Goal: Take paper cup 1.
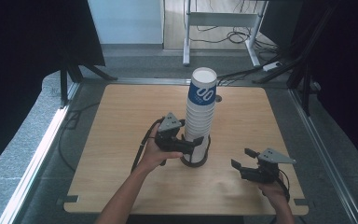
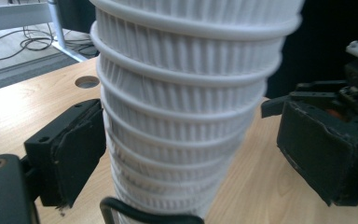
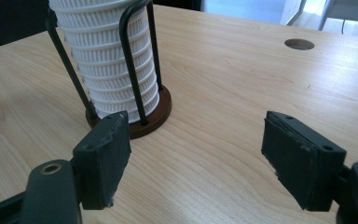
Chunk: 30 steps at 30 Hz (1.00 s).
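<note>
A tall stack of white ribbed paper cups, the top one with a blue band, stands in a black wire holder on a round brown base mid-table. My left gripper is open around the lower stack. In the left gripper view its left pad sits against or very near the cups and its right pad stands well clear. My right gripper hovers open over bare wood right of the holder. In the right gripper view nothing lies between its pads, and the stack with its base is ahead to the left.
The wooden table has a small round hole behind the stack. Cables and stand legs lie on the grey floor beyond the far edge. Black curtains flank both sides. My right gripper also appears at the right edge of the left gripper view.
</note>
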Tool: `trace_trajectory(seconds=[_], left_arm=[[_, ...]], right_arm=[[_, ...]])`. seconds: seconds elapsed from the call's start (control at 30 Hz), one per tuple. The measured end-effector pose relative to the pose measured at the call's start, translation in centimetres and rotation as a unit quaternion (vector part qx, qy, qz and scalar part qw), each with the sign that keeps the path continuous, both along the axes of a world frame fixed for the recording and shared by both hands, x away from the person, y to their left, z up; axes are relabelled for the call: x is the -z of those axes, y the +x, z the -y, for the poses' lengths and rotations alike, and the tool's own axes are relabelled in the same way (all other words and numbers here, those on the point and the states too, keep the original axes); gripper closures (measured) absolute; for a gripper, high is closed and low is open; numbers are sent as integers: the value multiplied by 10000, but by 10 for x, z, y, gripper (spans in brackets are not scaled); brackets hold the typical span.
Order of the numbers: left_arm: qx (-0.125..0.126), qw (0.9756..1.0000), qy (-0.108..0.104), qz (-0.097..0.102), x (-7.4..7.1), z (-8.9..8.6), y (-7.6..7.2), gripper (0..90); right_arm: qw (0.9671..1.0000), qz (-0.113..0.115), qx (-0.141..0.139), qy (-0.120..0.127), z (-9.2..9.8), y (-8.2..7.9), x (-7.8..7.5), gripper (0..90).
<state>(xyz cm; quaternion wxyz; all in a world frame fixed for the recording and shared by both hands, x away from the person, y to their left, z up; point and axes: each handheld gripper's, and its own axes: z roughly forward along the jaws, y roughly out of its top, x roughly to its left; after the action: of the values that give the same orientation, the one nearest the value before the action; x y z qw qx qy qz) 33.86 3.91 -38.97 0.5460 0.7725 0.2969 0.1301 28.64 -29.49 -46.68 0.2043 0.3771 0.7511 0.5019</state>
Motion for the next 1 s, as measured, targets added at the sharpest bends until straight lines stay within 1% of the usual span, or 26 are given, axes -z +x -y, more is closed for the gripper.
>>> trace_trajectory(seconds=[0.07,0.13,0.23,0.3,0.37,0.43,0.57,0.67,0.7,0.8,0.9,0.97,1.0], left_arm=[[-36,10000,53,-6,1,4,4,84],[-125,9998,178,-44,4,7,10,84],[-66,9998,107,-122,7,11,16,66],[-57,9999,140,-72,8,13,17,70],[-58,9998,205,-22,8,16,17,96],[-115,9993,356,75,9,18,16,112],[-122,9991,397,79,8,17,16,122],[-114,9990,422,101,8,17,15,124],[-122,9991,398,98,8,18,15,125],[-118,9989,451,85,7,18,15,126],[-81,9989,457,76,7,16,15,126],[-80,9989,444,87,7,16,15,126],[-89,9989,441,93,7,17,15,126]], right_arm=[[10000,-20,-11,-2,0,0,0,242],[10000,-42,-29,-10,-1,0,0,241],[10000,-42,-70,-18,-2,0,0,241],[9999,-50,-107,-20,-3,0,0,240],[9999,-36,-135,-8,-4,0,-1,239],[9999,-29,-148,-3,-5,0,-1,238],[9998,-3,-178,-3,-6,0,-1,235],[9998,28,-211,64,-7,-1,-4,227],[9997,51,-228,97,-7,-1,-7,224],[9991,142,-293,259,-7,-3,-17,219],[9985,268,-383,294,-7,-3,-31,217],[9974,344,-527,336,-8,-1,-44,215],[9972,345,-570,349,-8,-1,-48,214]])
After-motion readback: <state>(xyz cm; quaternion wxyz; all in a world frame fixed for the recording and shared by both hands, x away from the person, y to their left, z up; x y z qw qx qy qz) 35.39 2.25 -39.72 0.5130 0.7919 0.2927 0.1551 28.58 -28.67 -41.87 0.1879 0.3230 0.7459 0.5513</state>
